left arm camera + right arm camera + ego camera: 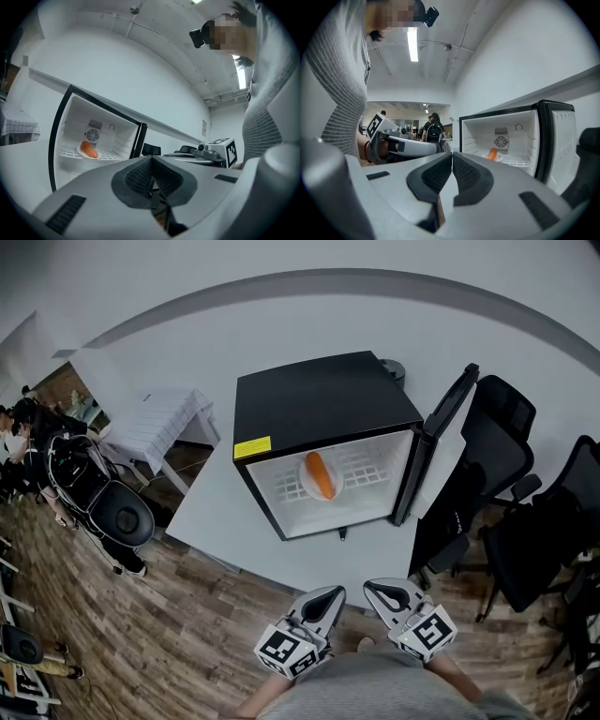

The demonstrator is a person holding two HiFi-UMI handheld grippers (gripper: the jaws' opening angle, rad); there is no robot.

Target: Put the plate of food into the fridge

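Food [322, 474], an orange oblong piece, lies on a white plate [306, 476] that rests on the white wire shelf [367, 465] inside a black mini fridge [323, 399]. The plate sits near the middle of the shelf, in front of the small round fan on the back wall. The fridge door [441, 442] is swung wide open to the right in the head view. The fridge stands on a white table [211, 512], with black office chairs [502, 432] just beyond the door.

Both grippers are low at the table's near edge, close to the person's body and well apart from the fridge. The left gripper [327, 593] has its jaws pressed together with nothing between them. The right gripper [380, 588], just beside it, has its jaws together too and is likewise empty. Both point roughly toward the open fridge.
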